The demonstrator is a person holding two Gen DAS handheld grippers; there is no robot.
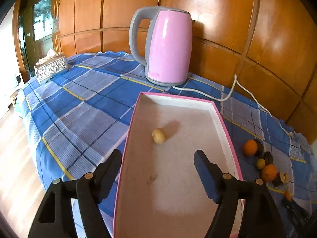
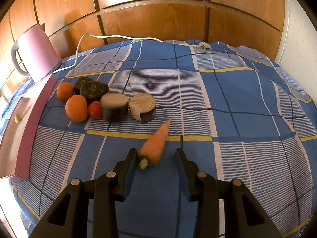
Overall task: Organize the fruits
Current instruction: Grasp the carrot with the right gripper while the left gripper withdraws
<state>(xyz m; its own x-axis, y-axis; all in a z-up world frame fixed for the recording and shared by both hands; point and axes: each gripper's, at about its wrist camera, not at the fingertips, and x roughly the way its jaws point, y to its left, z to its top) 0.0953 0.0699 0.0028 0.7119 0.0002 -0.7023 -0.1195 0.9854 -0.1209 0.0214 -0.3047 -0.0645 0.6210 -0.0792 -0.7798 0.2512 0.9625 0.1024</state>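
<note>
Over the checked cloth, right gripper [image 2: 156,155] jaws wide around carrot [image 2: 155,145]; left gripper [image 1: 158,158] jaws spread, empty.

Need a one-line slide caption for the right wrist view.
Open right gripper straddles the carrot on the checked cloth, oranges and pink box to its left.

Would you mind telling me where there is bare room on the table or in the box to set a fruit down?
The box floor is bare apart from one small yellowish fruit. The cloth between the tissue box and the kettle is free, as is the cloth right of the carrot. It is crowded by the box's right wall: oranges, a tomato and dark cut pieces.
</note>
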